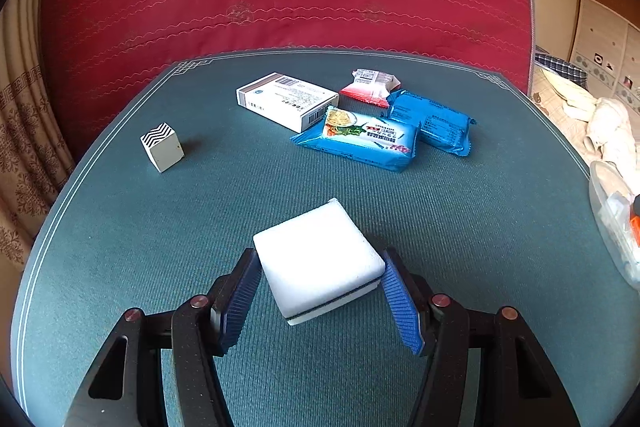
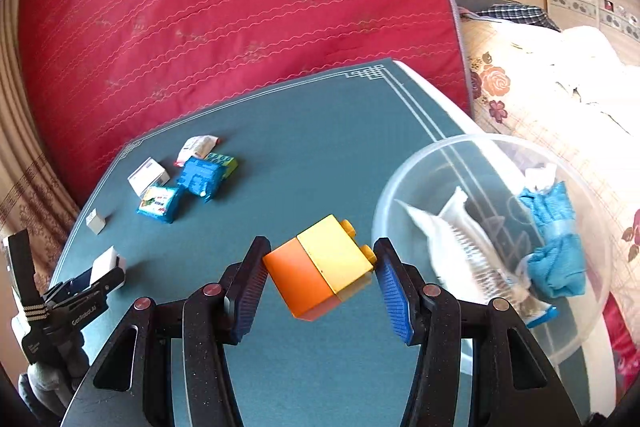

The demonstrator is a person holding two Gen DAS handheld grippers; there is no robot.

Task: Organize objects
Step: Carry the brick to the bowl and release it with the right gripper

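Gripping the tilted brick (image 2: 320,267) by its corners, the right claw (image 2: 322,285) risks dropping it short of the bowl (image 2: 400,195), while the left claw (image 1: 320,301) clamps the sponge (image 1: 316,259).

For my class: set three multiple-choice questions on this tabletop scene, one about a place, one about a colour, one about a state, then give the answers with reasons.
1. Where is the clear bowl?
A. right edge of the table
B. on the bed
C. on the white box

2. What colours is the block in the right claw?
A. green and blue
B. orange and yellow
C. red and white

3. What is the left claw doing?
A. empty
B. gripping a noodle pack
C. gripping a white sponge

Answers: A, it overhangs that edge; B, both colours show; C, both pads press its sides.
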